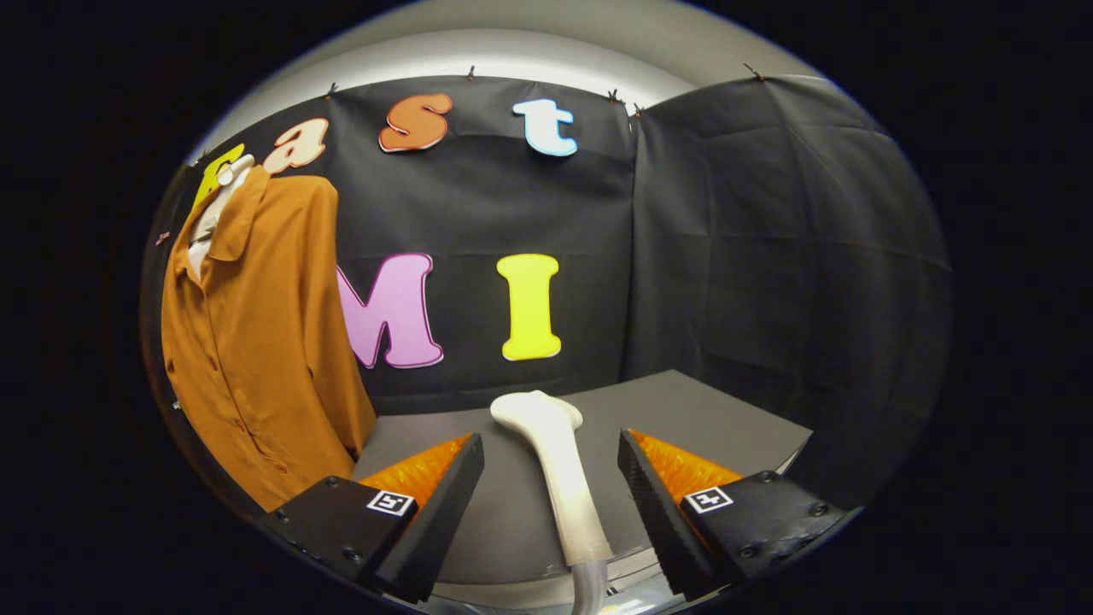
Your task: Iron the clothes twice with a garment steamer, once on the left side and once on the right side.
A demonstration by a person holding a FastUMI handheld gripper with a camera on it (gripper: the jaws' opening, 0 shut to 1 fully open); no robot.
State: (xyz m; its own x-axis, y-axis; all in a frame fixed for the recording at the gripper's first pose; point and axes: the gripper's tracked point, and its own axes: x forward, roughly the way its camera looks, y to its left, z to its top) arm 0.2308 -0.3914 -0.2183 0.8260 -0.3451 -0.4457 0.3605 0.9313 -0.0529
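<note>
Approaching the pick-up, by judgement: the opening step of the task, with no ironing pass yet begun.

Nearest: the tool (551, 478), fingers spread wide apart and holding nothing. A clear gap shows on each side between the fingers and the steamer handle; neither finger touches it.

Between the fingers: garment steamer (555, 461), pale and slender, lying on the desk (700, 410). Its handle runs lengthwise from close by the tool outward, ending in a broader rounded head just beyond the fingertips. A grey hose (589, 589) leaves its near end, low between the fingers.

Beneath and beyond: the desk, a dark flat surface reaching back to the booth wall (768, 256).

Farther, off to the left of the fingers: the clothes, a rust-orange buttoned shirt (256, 342) with a collar, hanging upright on a pale hanger or form (224, 184) against the wall, well apart from the steamer. Its front placket faces the booth; the lower hem drops past the desk edge.

Next move, as judged: the fingers need to close squarely on the handle, about mid-length, firmly enough that the head does not swing. Then a lift clear of the desk and a swing leftward to the shirt, with the hose trailing free, to begin the first side.
</note>
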